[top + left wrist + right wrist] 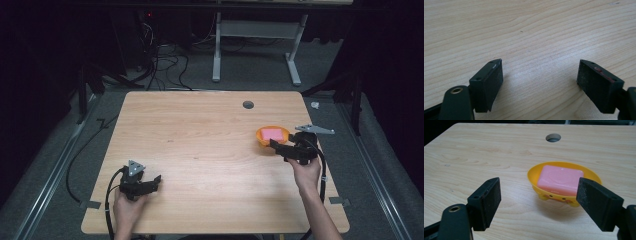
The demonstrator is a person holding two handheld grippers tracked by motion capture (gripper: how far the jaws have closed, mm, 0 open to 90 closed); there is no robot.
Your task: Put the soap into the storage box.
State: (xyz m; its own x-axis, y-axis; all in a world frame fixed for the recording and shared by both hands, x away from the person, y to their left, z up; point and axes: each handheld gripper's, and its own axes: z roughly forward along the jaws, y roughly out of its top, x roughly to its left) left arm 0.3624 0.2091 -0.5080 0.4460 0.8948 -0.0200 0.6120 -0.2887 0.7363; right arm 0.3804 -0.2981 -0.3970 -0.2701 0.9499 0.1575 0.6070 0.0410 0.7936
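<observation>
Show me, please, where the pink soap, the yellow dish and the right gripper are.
pink soap [560, 179], right gripper view, middle of its top face.
yellow dish [534, 173], right gripper view, left rim.
right gripper [276, 144], high view, between its jaw tips, which stand open beside the dish.

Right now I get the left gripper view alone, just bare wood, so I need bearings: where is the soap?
Observer: The pink soap lies in a dish on the right side of the table.
Operator: Does the right gripper hold it?
Observer: No. The right gripper points at the dish, jaws open, gripping nothing.
Operator: And where is mine?
Observer: The left gripper sits near the front left corner, far from the dish.
</observation>
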